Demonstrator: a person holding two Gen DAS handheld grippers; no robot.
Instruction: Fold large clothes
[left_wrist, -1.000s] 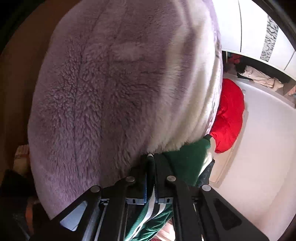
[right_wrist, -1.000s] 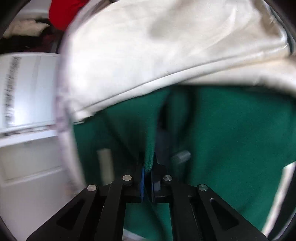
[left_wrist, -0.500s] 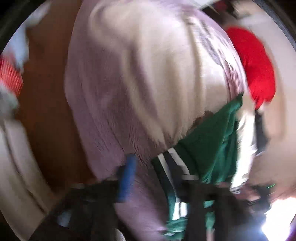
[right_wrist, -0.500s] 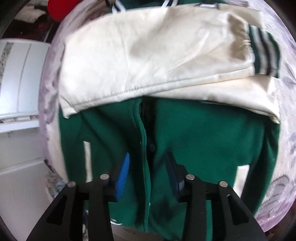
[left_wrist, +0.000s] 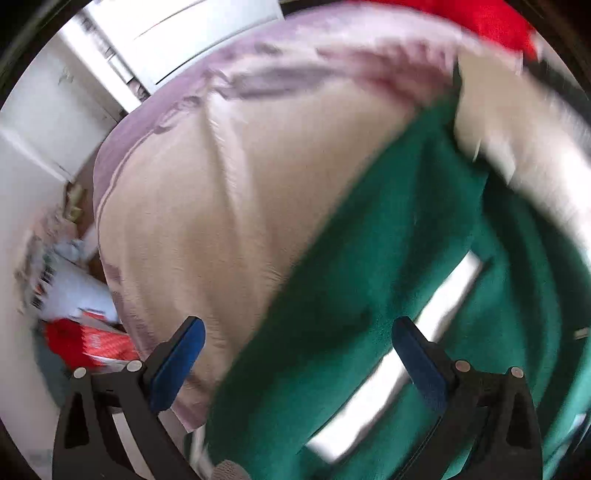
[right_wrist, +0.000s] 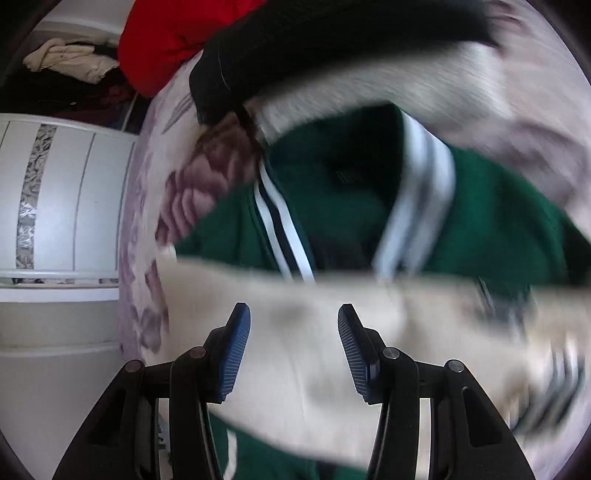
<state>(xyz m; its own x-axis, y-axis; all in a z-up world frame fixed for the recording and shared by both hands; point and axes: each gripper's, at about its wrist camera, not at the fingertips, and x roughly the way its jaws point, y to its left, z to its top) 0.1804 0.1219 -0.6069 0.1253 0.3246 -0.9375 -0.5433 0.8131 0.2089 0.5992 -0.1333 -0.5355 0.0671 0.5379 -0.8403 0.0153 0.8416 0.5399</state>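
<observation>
Both tongs are opening with nothing pinched, left tongs (left_wrist: 295, 350) over the green jacket (left_wrist: 369, 295), right tongs (right_wrist: 294, 347) over its cream sleeve (right_wrist: 295, 332), so I'd re-grab right at the collar edges before the next fold.

Lilac floral blanket (right_wrist: 147, 236) on bed, under everything, purple flower print toward 9 o'clock edge; same blanket (left_wrist: 177, 206) pale and fleecy in left wrist view. Red garment (right_wrist: 166, 44) at 11 o'clock, off blanket's far edge. Heap of beige clothes (right_wrist: 70, 59) on dark shelf at 10 o'clock. White cabinet (right_wrist: 74, 199) with silver patterned strip at 9 o'clock. Red-and-white box (left_wrist: 99, 343) on floor, 8 o'clock, blurred.
</observation>
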